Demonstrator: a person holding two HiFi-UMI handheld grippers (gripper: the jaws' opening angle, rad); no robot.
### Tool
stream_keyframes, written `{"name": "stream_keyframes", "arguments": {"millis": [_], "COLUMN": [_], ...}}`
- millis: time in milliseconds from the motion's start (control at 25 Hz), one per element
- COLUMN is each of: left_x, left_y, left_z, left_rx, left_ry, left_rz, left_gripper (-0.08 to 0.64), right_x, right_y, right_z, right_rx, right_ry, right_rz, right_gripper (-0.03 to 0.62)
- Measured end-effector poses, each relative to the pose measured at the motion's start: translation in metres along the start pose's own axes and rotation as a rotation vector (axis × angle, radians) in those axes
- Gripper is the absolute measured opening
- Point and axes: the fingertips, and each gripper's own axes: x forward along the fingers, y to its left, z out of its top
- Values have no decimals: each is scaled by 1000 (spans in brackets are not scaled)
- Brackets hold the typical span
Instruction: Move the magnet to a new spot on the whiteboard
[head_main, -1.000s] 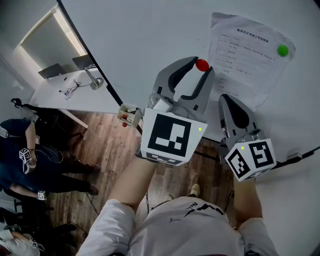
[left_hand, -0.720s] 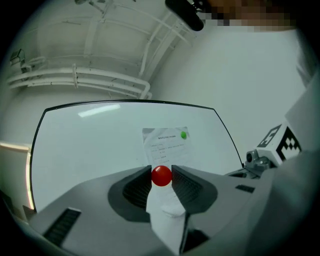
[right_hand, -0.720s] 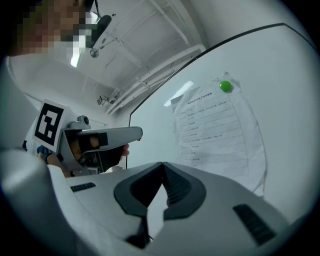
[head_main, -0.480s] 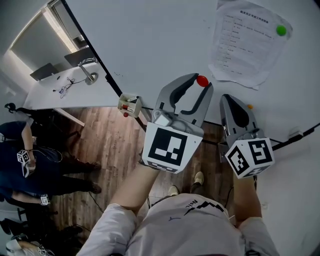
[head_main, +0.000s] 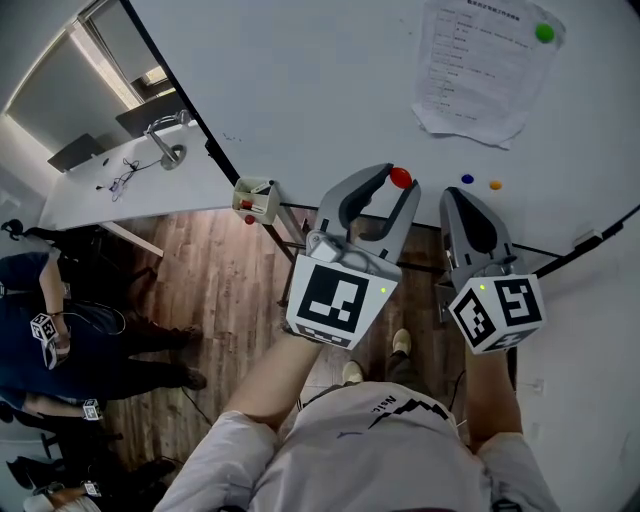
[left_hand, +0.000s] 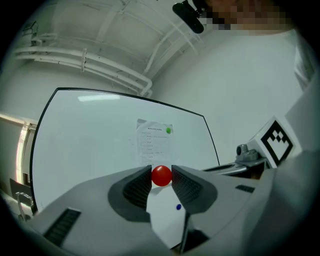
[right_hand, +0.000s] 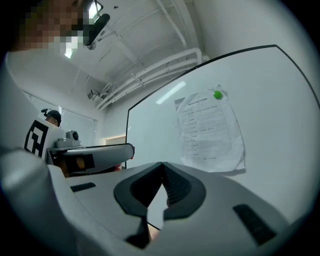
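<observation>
Currently the left gripper (left_hand: 161, 171) is clamped on the red magnet (left_hand: 161, 176), which sits right at the jaw tips; the right gripper (right_hand: 162, 165) is shut with nothing in it and hangs just beside the left one. In the left gripper view the whiteboard (head_main: 320, 80) looks some way ahead, so I judge the magnet is off the surface and in carry. To place it well: pick a bare patch, clear of the paper (head_main: 480, 70) and of the blue magnet (head_main: 467, 180) and orange magnet (head_main: 495, 184) near the lower edge; bring the magnet's flat face square to the board, let it seat, then open the jaws fully before backing straight away, so it is not dragged or tipped. Keep the grip on until contact, since the hold is only at the tips. Versus one second ago: the red magnet was then beside the left edge of the paper; it now sits well below the paper, left of the blue magnet, near the board's bottom. The right gripper has stayed shut alongside.
</observation>
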Motion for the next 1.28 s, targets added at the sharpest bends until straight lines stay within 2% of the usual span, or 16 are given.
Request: {"name": "stream_keyframes", "arguments": {"millis": [360, 1280], "left_x": [-16, 3], "left_y": [-16, -25], "left_z": [-24, -56], "left_rx": [-57, -102], "left_ry": [35, 65], "left_rz": [-49, -41], "left_gripper": [132, 133], "right_x": [-16, -12], "right_y": [10, -6], "right_z": [-11, -27], "right_rx": [8, -22], "right_ry": [14, 33], "right_rz": [-32, -76], "right_gripper": [12, 12]}}
